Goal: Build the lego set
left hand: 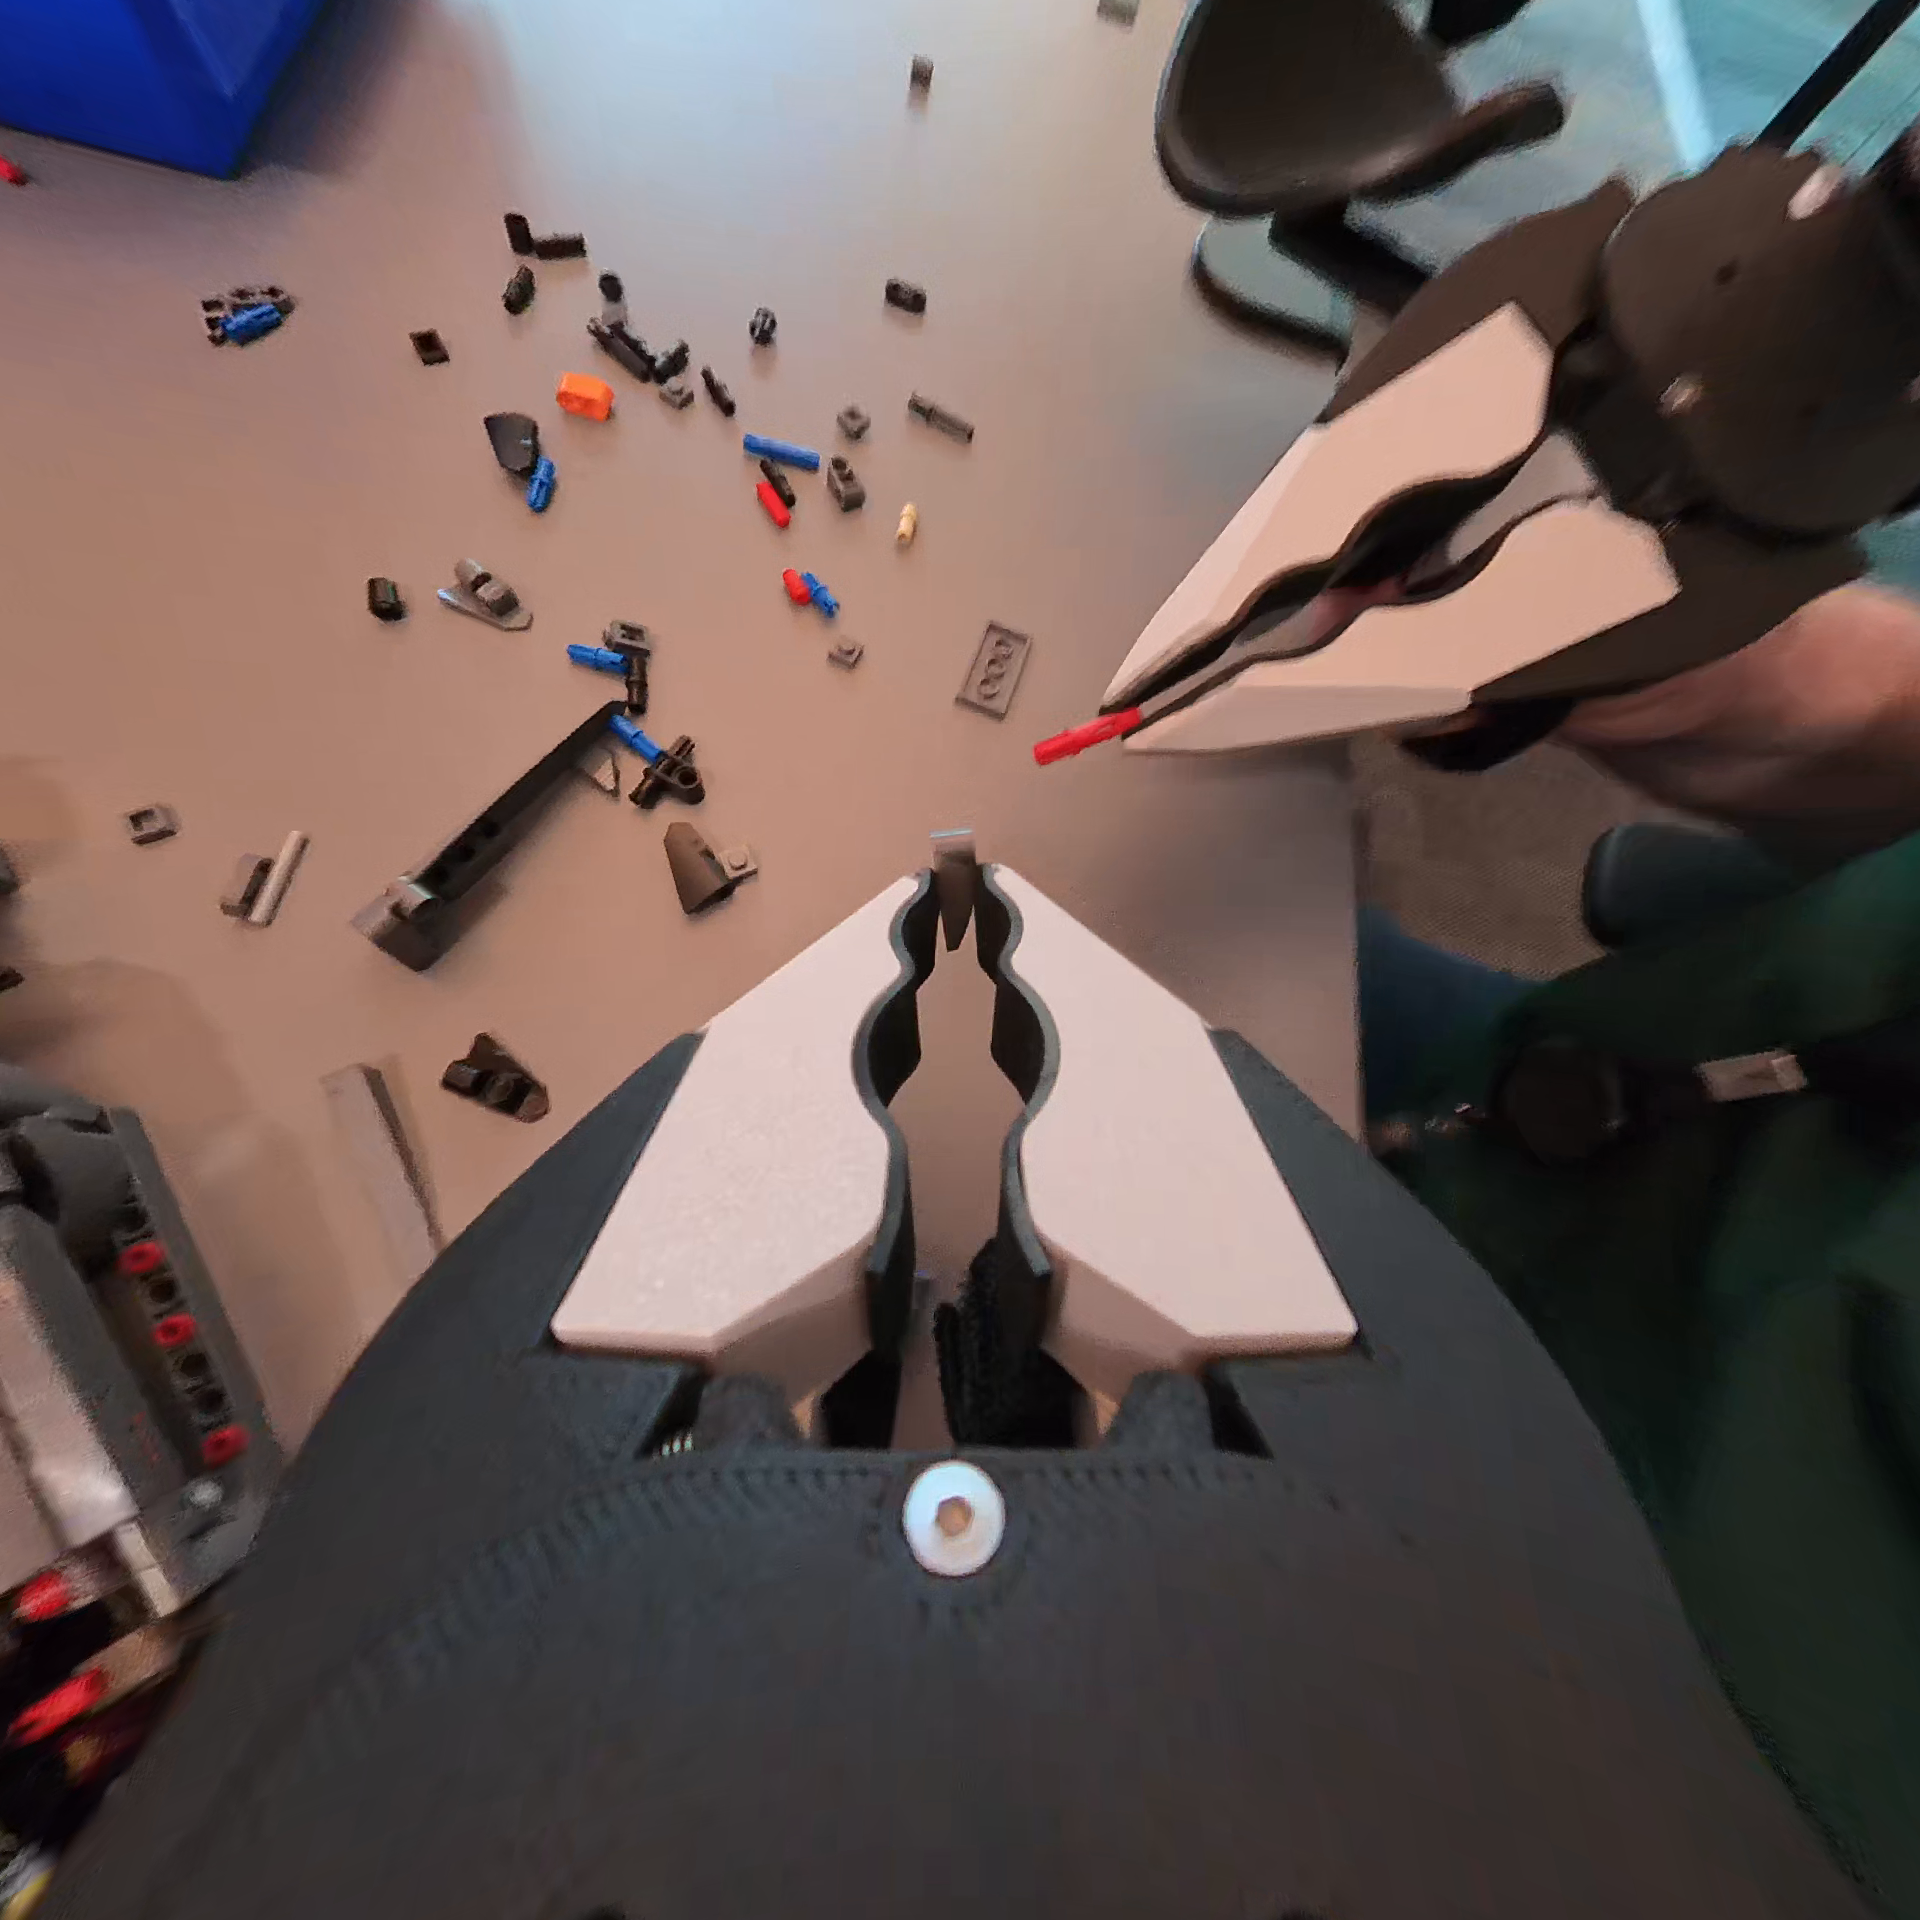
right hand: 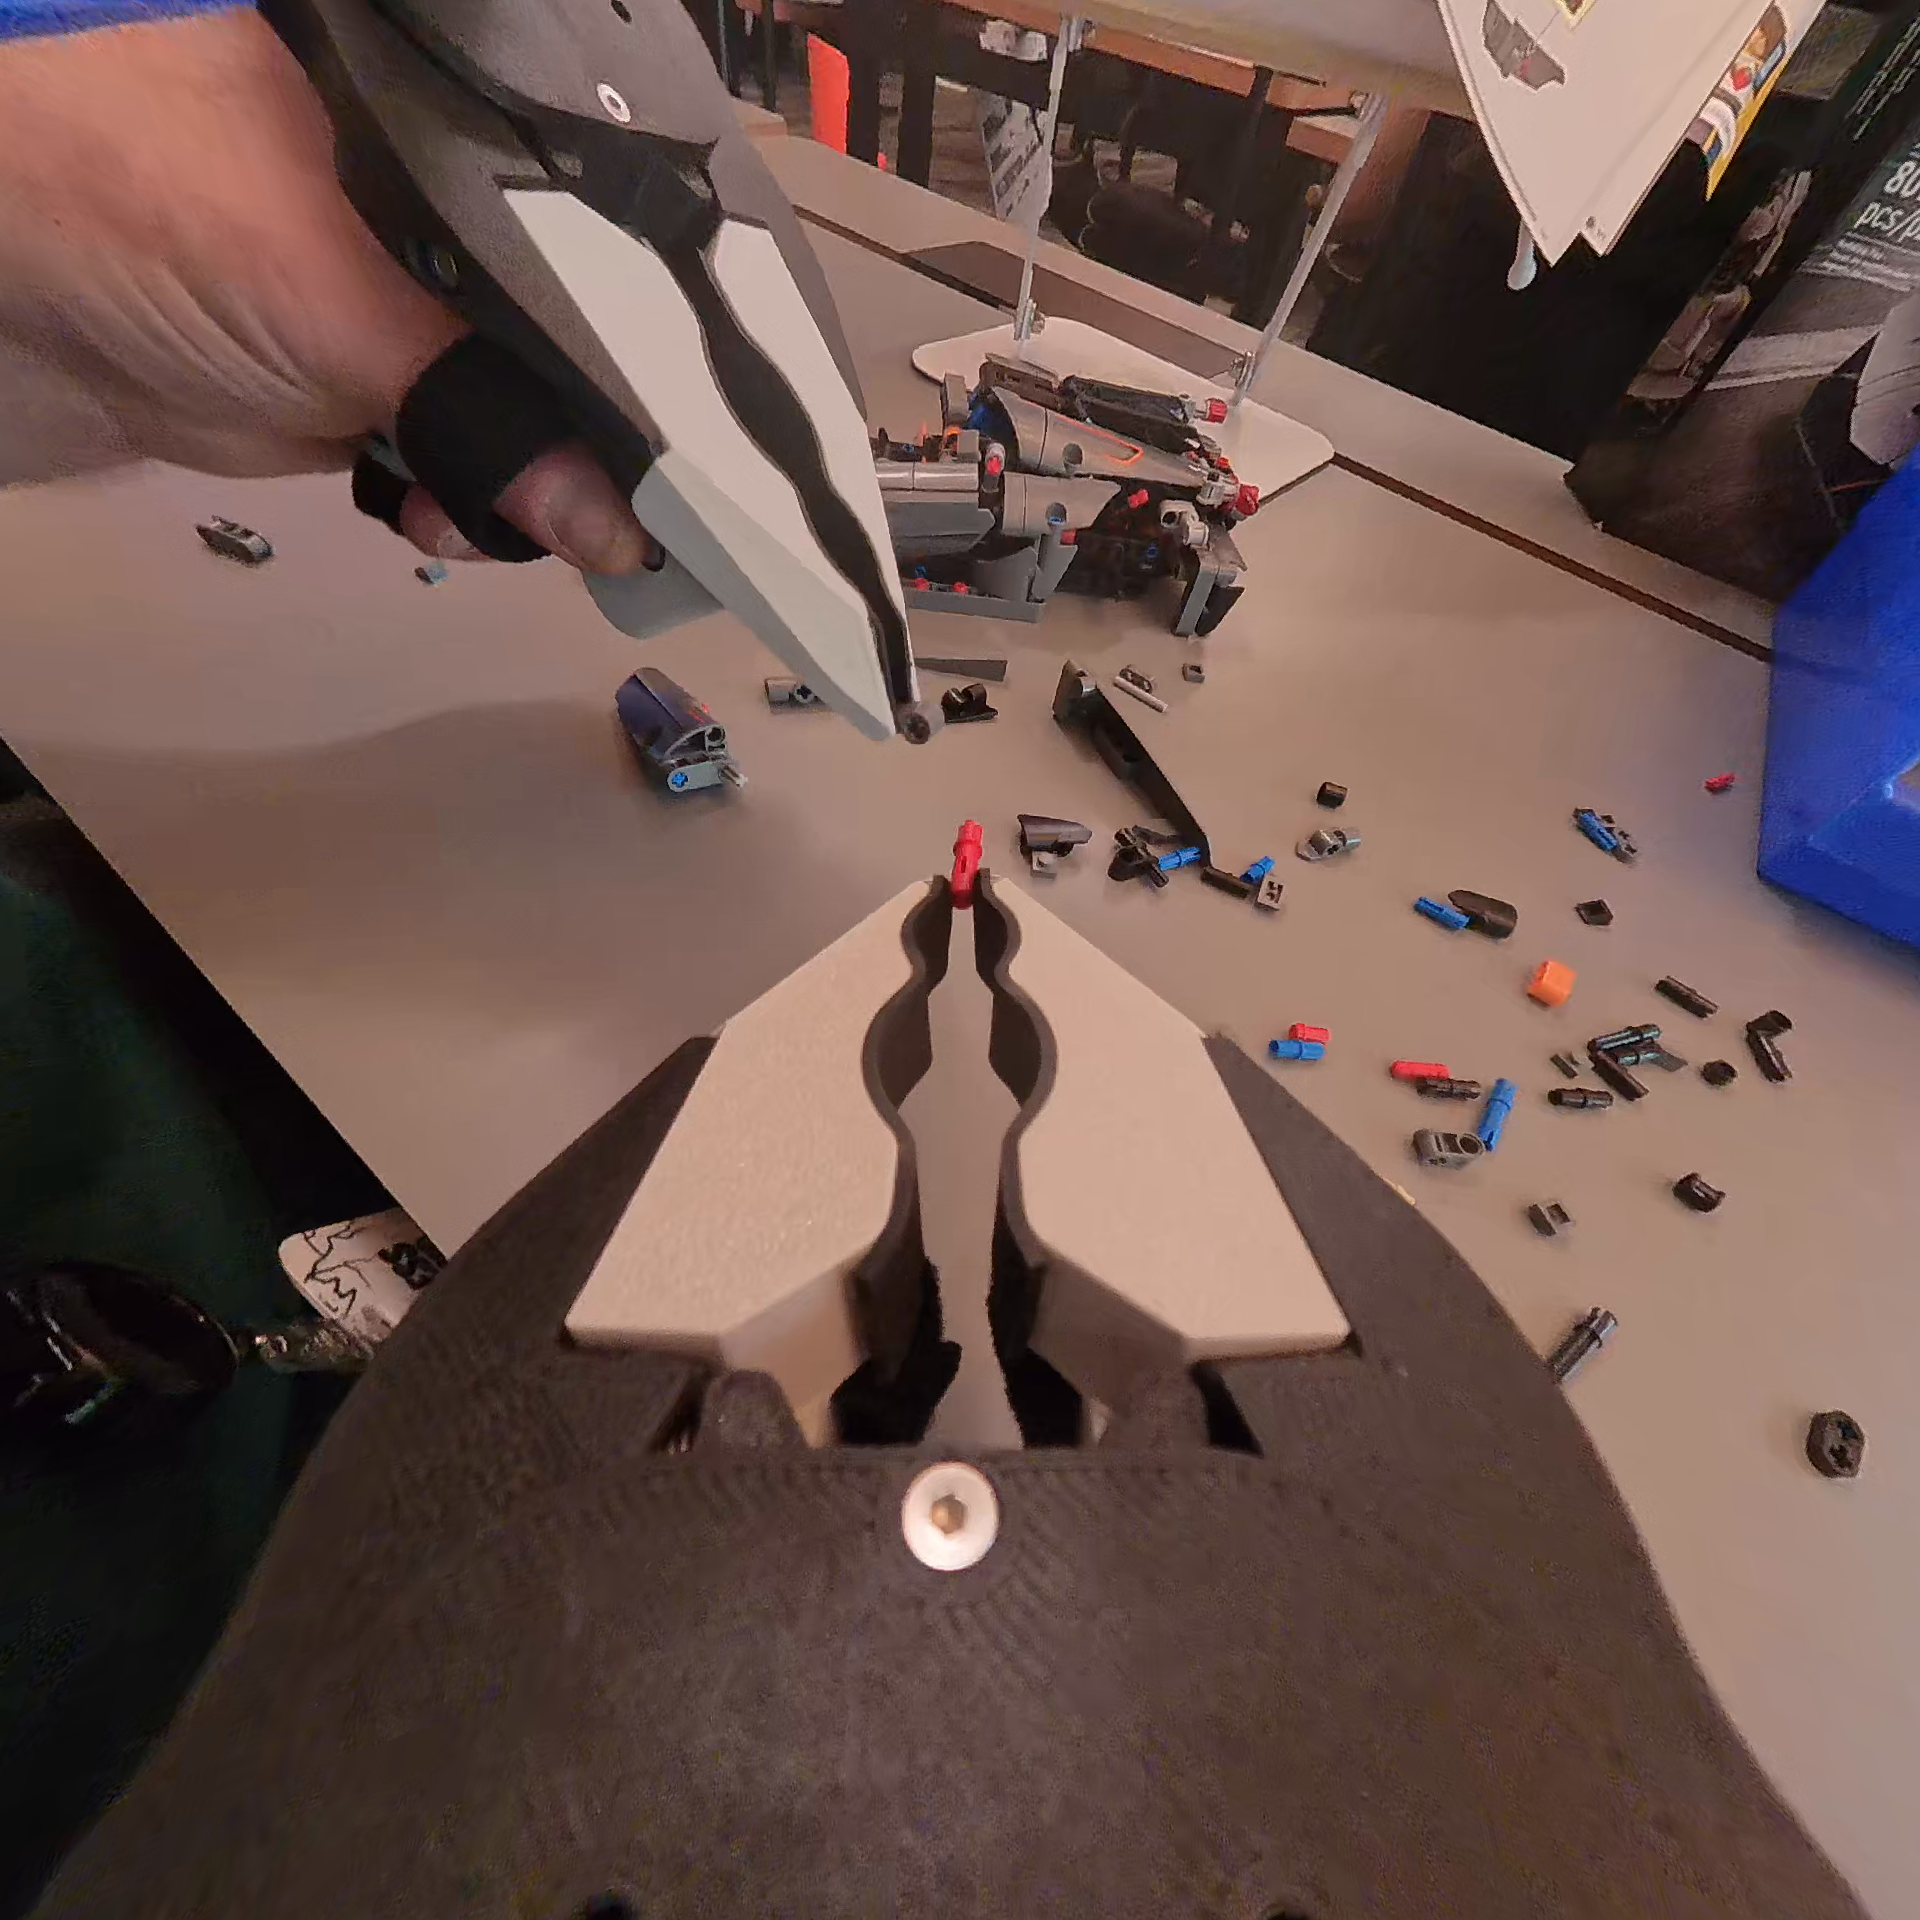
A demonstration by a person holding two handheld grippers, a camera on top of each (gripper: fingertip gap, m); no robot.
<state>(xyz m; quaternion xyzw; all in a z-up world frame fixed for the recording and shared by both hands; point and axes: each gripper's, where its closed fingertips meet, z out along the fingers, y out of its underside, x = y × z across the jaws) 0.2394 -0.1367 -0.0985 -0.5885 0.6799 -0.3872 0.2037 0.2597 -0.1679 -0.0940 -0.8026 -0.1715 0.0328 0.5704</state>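
My left gripper is shut on a small dark grey lego piece and holds it above the table. In the right wrist view the left gripper comes in from the upper left with that piece at its tip. My right gripper is shut on a red pin that sticks out past its tips. In the left wrist view the right gripper holds the red pin a short way right of and beyond my left tips. The partly built grey and black model stands farther back.
Several loose black, blue and red pieces lie across the grey table, among them a long black beam and an orange piece. A blue bin stands at the right. A booklet on a stand is behind the model. The table edge runs at the right. One gripper's finger ends stand about 5 cm off the other's.
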